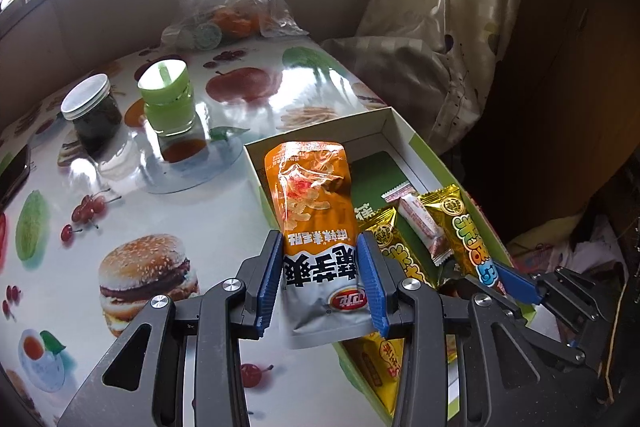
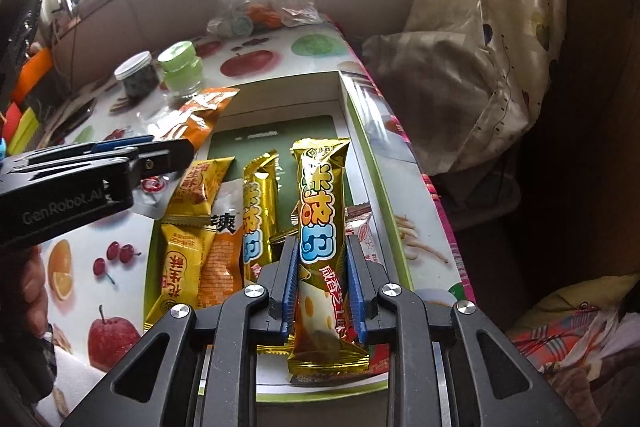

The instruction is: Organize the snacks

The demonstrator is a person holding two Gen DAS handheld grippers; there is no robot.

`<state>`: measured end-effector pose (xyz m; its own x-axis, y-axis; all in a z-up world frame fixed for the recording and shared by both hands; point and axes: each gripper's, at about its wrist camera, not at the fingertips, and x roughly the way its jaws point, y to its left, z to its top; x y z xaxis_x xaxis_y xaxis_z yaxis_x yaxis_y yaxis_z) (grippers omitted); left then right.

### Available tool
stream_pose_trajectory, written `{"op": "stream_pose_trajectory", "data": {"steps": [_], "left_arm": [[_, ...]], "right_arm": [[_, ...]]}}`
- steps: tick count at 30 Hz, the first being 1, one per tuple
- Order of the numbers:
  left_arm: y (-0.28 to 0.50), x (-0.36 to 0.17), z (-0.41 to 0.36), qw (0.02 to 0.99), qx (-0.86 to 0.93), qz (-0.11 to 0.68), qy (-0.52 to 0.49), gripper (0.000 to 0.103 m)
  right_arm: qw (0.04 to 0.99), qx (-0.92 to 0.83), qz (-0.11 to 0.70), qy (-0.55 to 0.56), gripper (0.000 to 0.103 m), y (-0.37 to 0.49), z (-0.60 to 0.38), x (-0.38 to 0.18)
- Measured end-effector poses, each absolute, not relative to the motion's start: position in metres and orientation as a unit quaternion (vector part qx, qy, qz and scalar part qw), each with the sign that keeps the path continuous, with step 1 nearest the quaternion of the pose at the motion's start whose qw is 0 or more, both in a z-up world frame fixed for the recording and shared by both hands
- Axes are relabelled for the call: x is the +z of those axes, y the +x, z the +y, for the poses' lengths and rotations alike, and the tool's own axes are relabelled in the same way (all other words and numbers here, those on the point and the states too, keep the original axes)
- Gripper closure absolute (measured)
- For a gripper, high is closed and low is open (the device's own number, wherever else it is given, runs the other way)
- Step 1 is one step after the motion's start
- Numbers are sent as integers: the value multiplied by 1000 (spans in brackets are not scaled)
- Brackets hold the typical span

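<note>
Left wrist view shows the left hand-held gripper (image 1: 322,273) clamping the orange chip bag (image 1: 316,211) over the box (image 1: 404,131), the right hand-held gripper (image 2: 322,283) pinching a gold snack bar (image 2: 320,211); best lower each flat into free space before letting go.

Left tool (image 1: 319,269) clamps orange chip bag (image 1: 316,211) over box (image 1: 404,131).

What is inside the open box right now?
The box holds a gold snack bar, yellow packets, an orange packet, small wrapped candies and a green card. Anything beneath them is covered.
</note>
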<state>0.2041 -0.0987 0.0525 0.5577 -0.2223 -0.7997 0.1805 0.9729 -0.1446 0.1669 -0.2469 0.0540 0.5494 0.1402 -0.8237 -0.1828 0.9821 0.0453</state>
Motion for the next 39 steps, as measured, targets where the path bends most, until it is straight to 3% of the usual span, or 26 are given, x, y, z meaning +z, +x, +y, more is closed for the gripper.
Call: {"op": "stream_pose_trajectory", "data": {"steps": [11,35,39], "left_arm": [[214,47,-106,878,-115,463,-20,61],[205,51,-104,880,-108,462,-16,59],[193,59,-101,887,-108,449,-18,53]], "right_arm": [[881,98,463,-16,81,170,-249,52],[891,89,445,-3,62,161,-247,60],[895,82,439,4,61,153,-248,65]]}}
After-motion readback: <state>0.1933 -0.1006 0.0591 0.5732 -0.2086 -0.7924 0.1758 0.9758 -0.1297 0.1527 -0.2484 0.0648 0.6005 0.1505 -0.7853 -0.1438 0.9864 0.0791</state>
